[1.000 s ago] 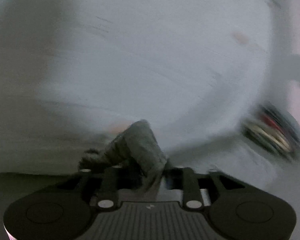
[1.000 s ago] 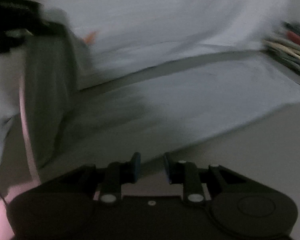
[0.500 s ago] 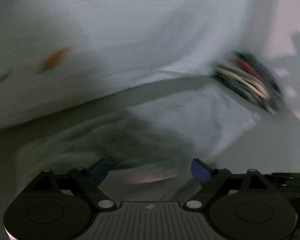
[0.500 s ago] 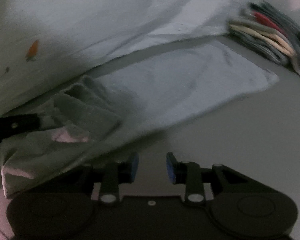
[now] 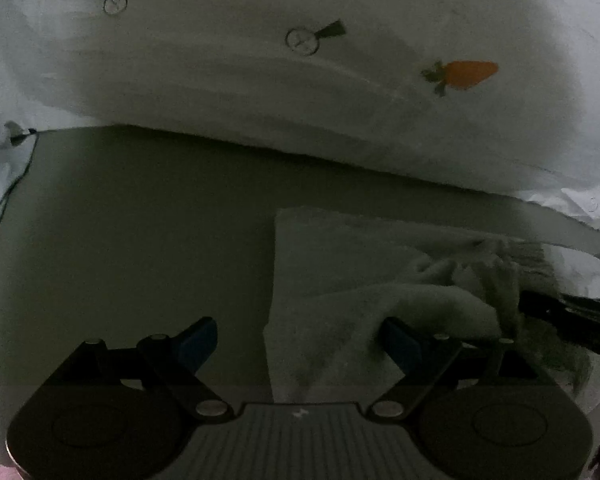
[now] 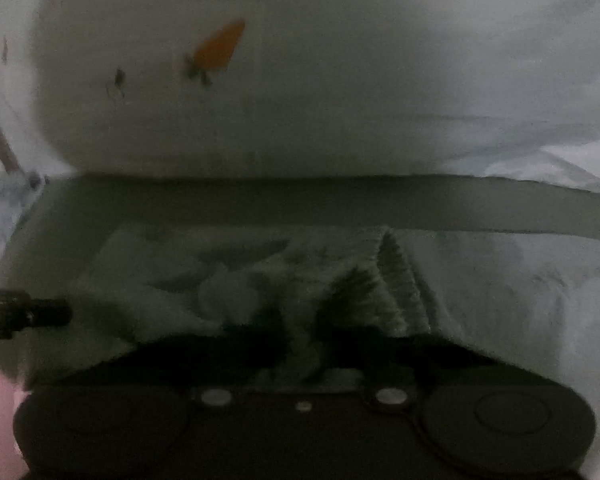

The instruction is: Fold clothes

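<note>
A pale grey-green fuzzy garment (image 5: pixel 340 280) lies partly folded on the dark table, its left edge straight. My left gripper (image 5: pixel 300 340) is open, its left finger over bare table and its right finger at the garment's bunched fold. In the right wrist view the same garment (image 6: pixel 220 272) is bunched up, with a ribbed cuff (image 6: pixel 396 280) raised. My right gripper (image 6: pixel 302 344) is shut on a fold of the garment. The other gripper's black tip (image 6: pixel 28 316) shows at the left.
A large white pillow with an orange carrot print (image 5: pixel 464 74) lies along the far side of the table and also shows in the right wrist view (image 6: pixel 220 46). A thin black cable (image 5: pixel 8 192) runs at the far left. White cloth (image 6: pixel 540 300) lies to the right.
My left gripper let go of the garment and opened, then swung left over the table. My right gripper moved in and shut on the bunched garment.
</note>
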`<state>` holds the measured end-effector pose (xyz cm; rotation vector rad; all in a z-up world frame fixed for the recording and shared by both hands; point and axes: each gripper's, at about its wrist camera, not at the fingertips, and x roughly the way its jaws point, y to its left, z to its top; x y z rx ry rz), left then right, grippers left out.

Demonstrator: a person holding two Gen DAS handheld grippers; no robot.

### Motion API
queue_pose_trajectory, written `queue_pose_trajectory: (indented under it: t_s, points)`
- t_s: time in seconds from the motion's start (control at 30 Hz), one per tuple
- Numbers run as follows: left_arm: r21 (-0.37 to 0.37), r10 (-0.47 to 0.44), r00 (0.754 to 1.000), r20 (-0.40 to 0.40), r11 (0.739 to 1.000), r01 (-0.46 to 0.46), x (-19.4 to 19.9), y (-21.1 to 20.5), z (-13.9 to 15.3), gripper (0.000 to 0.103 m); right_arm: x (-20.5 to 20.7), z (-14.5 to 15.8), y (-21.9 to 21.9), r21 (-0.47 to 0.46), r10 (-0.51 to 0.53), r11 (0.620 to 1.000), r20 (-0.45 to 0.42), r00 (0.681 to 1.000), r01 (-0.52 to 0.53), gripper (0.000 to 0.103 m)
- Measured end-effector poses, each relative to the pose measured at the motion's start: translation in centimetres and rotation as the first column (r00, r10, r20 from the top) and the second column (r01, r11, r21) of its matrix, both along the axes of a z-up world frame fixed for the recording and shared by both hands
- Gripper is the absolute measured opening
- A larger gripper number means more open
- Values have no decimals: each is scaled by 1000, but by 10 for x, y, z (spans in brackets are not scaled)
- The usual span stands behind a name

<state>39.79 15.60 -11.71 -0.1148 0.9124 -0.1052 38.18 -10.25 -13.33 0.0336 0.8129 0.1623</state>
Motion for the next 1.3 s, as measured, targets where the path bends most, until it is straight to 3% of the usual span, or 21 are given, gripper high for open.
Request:
queue_pose_trajectory:
  t_s: [0.07,0.2,0.33,0.37,0.43,0.47,0.5,0.63,0.67,0.73,0.77,0.9,1.03,1.17,1.2,1.3]
  points:
    - [16,-27,1000,-9,1000,27,1,-3,-5,90,1,16,-14,34,-51,998,55,997,49,5]
    - [68,-79,996,-30,994,81,-6,-11,-18,90,15,28,-69,126,-302,946,7,953,299,7]
    - [48,-98,993,-71,994,101,-9,-15,-28,90,23,4,-78,28,-319,946,-95,943,323,14]
    - [53,-100,993,-68,993,103,-10,-16,-27,90,17,6,-72,5,-322,946,-79,943,323,19]
    - [80,-106,993,-50,991,109,-12,-19,-22,90,6,10,-61,-43,-328,944,-46,944,326,45]
    - [90,-108,993,-45,990,112,-13,-20,-21,91,-1,14,-53,-81,-332,940,-18,943,330,47]
    - [91,-109,993,-43,989,112,-13,-21,-20,91,-7,17,-46,-115,-334,936,10,942,333,47]
    - [35,-103,992,-70,994,106,-12,-19,-24,91,-36,25,-29,-107,-259,958,74,963,266,46]
    - [23,-97,992,-77,995,99,-11,-18,-26,91,-42,22,-28,-85,-227,969,63,972,232,44]
    - [29,-96,991,-89,995,99,-13,-22,-29,91,-50,9,-33,-28,-206,978,1,979,205,27]
    - [37,-97,991,-94,994,101,-14,-24,-30,91,-53,2,-39,-11,-225,974,-27,974,224,26]
    - [97,-111,988,-111,988,122,-21,-30,-35,93,-64,5,-50,15,-257,966,-43,965,258,35]
    - [55,-71,989,-131,995,79,-27,-22,-28,93,-78,13,-50,28,-276,961,-8,961,276,44]
    - [52,-50,989,-140,997,57,-25,-26,-26,93,-87,-8,-49,-23,-256,967,-58,965,255,45]
    - [66,-50,989,-138,996,60,-26,-30,-24,93,-88,-16,-52,-25,-254,967,-63,965,253,50]
    - [120,-79,991,-111,988,92,-31,-37,-13,93,-93,-15,-65,68,-294,952,-83,952,300,51]
